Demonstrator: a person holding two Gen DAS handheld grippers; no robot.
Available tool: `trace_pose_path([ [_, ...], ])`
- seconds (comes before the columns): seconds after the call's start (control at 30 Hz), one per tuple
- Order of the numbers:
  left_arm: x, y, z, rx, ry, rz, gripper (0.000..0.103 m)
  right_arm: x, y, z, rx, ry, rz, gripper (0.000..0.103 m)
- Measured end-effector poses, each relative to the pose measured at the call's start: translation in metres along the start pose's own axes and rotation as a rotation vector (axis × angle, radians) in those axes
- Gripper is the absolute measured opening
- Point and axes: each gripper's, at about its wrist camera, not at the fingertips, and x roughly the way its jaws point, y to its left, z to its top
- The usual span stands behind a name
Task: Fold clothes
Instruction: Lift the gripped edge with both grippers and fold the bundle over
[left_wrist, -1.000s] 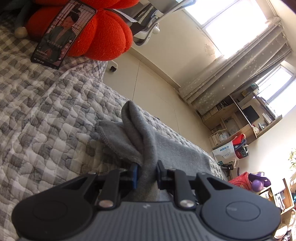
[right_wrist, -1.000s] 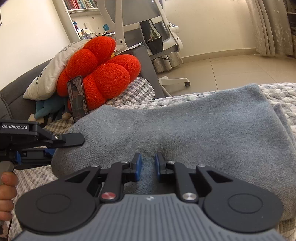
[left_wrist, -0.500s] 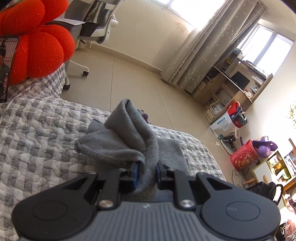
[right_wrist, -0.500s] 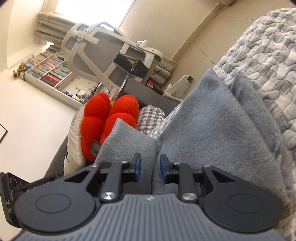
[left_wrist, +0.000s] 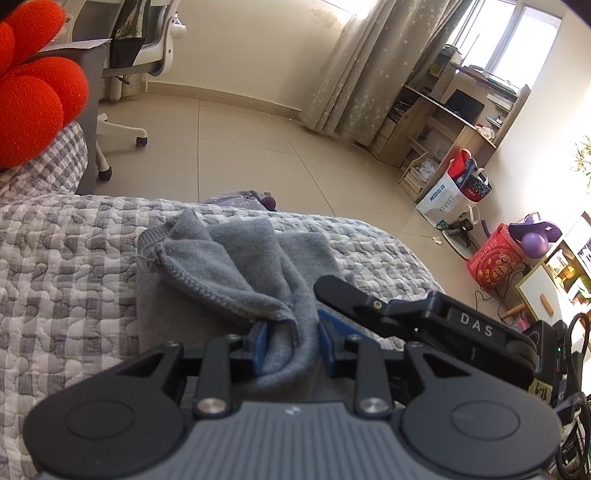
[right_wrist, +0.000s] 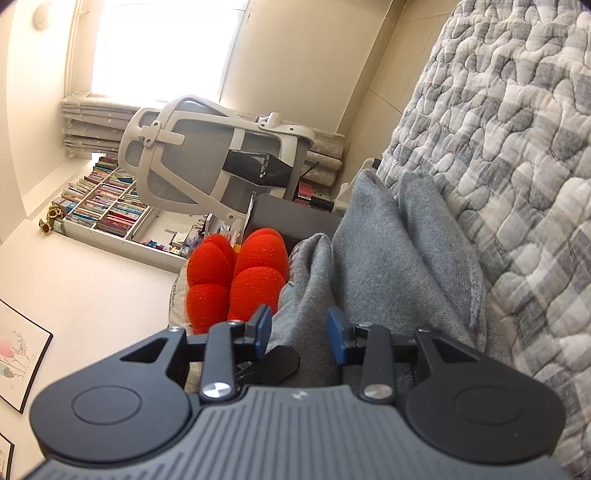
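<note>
A grey knitted garment (left_wrist: 240, 258) lies bunched and folded over on the grey checked quilt (left_wrist: 66, 266). My left gripper (left_wrist: 291, 343) hangs low over it, jaws opening, with a loose fold of the grey cloth between the blue pads (left_wrist: 260, 345), which no longer pinch it. In the right wrist view, rolled to one side, the right gripper (right_wrist: 300, 332) has its jaws opening too; the grey garment (right_wrist: 388, 258) runs between and beyond its pads unpressed. The right gripper's black finger (left_wrist: 369, 304) shows just right of the left one, close beside it.
A red puffy cushion (left_wrist: 33, 96) sits at the quilt's left end, with a white office chair (left_wrist: 147, 55) behind it on the tiled floor. Shopping bags (left_wrist: 458, 184), a red box (left_wrist: 495, 258) and wooden shelves stand along the right wall. A bookshelf (right_wrist: 107, 203) is behind the chair.
Both grippers carried the garment's edge across and their jaws have widened, loosening the cloth. The left view swung away from the cushion toward the room. The right gripper rolled sideways.
</note>
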Motion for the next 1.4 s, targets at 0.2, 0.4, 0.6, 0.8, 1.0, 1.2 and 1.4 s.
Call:
trace_pose_path([
  [0.2,-0.023,0.004,-0.001,-0.038,-0.026,-0.084,0.053,-0.002,0.002,0.006,-0.006,0.002,-0.007,0.044],
  [0.4,-0.047,0.024,-0.002,-0.118,-0.132,-0.085,0.058,-0.007,0.007,0.012,-0.038,0.017,-0.033,0.053],
  [0.6,-0.042,0.047,-0.001,-0.182,-0.185,-0.011,0.056,-0.003,0.015,0.012,-0.078,0.061,-0.039,0.065],
  [0.8,-0.003,0.053,0.018,-0.169,-0.13,-0.017,0.039,-0.002,0.015,0.009,-0.105,0.09,-0.035,0.066],
  [1.0,0.035,0.048,0.028,-0.144,-0.055,-0.047,0.037,0.0,0.011,0.011,-0.107,0.113,-0.024,0.066],
  [1.2,0.012,0.05,0.013,-0.189,-0.128,-0.107,0.037,0.006,0.014,0.016,-0.109,0.127,-0.038,0.066],
  [1.4,-0.034,0.039,-0.019,-0.037,-0.201,-0.132,0.039,0.013,0.012,0.031,-0.091,0.125,-0.056,0.066],
])
